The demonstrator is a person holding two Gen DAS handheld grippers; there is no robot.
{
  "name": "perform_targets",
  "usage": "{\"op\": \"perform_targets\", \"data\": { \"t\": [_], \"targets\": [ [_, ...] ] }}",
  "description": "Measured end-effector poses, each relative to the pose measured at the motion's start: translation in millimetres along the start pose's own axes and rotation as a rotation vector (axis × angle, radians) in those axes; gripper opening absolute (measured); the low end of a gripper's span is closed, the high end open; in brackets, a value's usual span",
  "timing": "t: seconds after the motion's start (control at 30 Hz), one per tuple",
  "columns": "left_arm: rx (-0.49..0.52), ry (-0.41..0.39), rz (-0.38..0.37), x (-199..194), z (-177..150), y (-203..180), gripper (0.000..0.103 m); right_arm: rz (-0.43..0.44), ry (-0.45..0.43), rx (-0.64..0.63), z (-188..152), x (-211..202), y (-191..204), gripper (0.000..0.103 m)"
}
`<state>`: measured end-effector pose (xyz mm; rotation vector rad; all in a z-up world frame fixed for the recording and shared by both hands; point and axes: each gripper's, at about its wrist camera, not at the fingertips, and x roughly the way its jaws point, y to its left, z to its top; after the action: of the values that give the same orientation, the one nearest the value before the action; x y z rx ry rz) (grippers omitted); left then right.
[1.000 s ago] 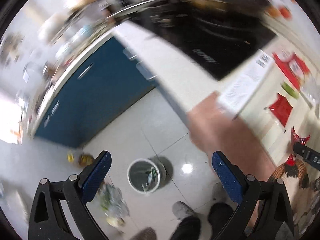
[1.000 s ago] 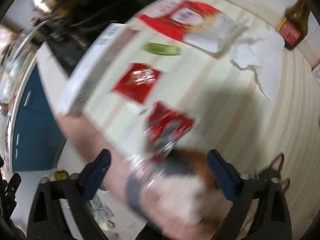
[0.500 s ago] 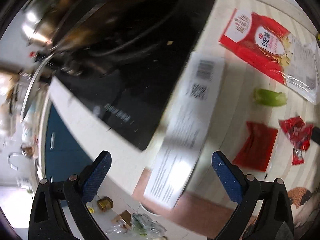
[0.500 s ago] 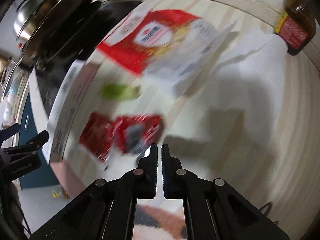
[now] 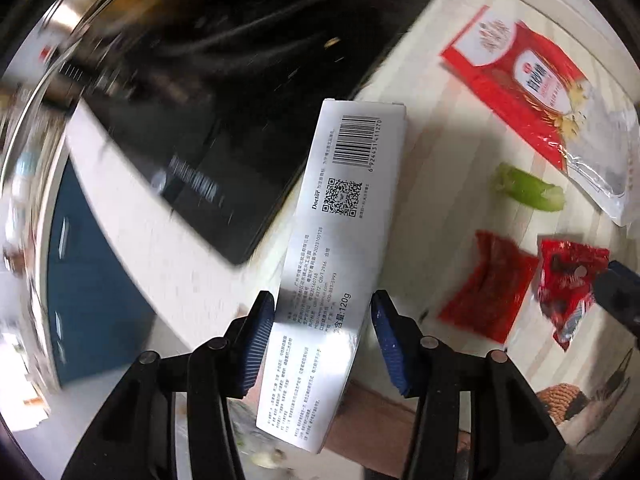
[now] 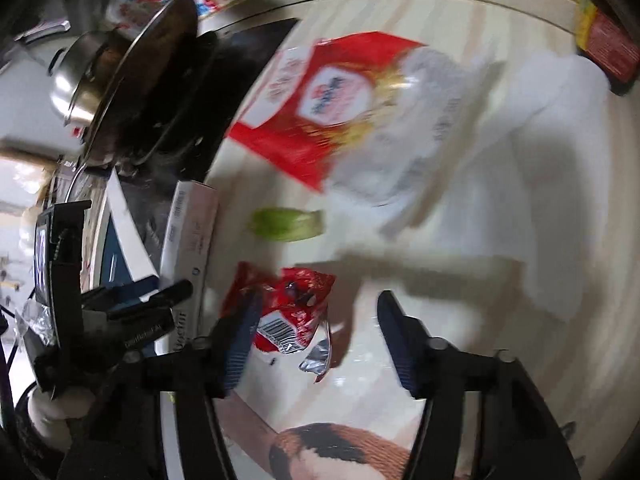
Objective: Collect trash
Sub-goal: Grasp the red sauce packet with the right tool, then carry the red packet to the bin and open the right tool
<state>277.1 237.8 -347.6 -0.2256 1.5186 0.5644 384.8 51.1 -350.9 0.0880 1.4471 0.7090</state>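
A long silver toothpaste box (image 5: 340, 240) lies on the counter beside the black cooktop, its near end over the counter edge. My left gripper (image 5: 324, 320) has closed its blue pads against both sides of the box. The box also shows in the right wrist view (image 6: 188, 236). A crumpled red snack wrapper (image 6: 296, 308) lies on the counter just inside the left finger of my right gripper (image 6: 316, 336), which is open around it. The same wrapper (image 5: 568, 280) shows in the left wrist view next to a flat red packet (image 5: 488, 288).
A large red and clear rice bag (image 6: 352, 116), a green vegetable piece (image 6: 288, 224) and a white cloth (image 6: 560, 184) lie further back. A black cooktop (image 5: 224, 120) with a pan sits left. A sauce bottle (image 6: 604, 40) stands at the back right.
My left gripper swung from the floor bin up to the counter and closed on the silver box. My right gripper was shut half a second ago and has opened around the red wrapper.
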Motion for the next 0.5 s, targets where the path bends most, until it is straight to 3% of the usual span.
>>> {"op": "perform_targets", "data": {
  "t": [0.17, 0.2, 0.23, 0.33, 0.5],
  "targets": [
    [-0.16, 0.008, -0.033, -6.3, -35.2, 18.3, 0.046, -0.085, 0.036, -0.066, -5.8, 31.5, 18.2, 0.06],
    [-0.182, 0.006, -0.035, -7.7, -40.6, 21.2, 0.046, -0.116, 0.026, -0.085, -6.6, 35.8, 22.2, 0.044],
    [-0.211, 0.002, -0.037, -9.9, -46.6, 24.6, 0.046, -0.146, -0.006, -0.125, -7.1, 35.9, 29.3, 0.009],
    [-0.267, -0.005, -0.055, -15.9, -58.9, 31.5, 0.046, -0.164, -0.006, -0.141, -7.6, 40.7, 37.2, 0.005],
    [-0.316, -0.048, -0.062, -34.4, -79.5, 39.9, 0.046, -0.15, -0.071, -0.146, -12.9, 11.5, 45.2, 0.004]
  ]
}}
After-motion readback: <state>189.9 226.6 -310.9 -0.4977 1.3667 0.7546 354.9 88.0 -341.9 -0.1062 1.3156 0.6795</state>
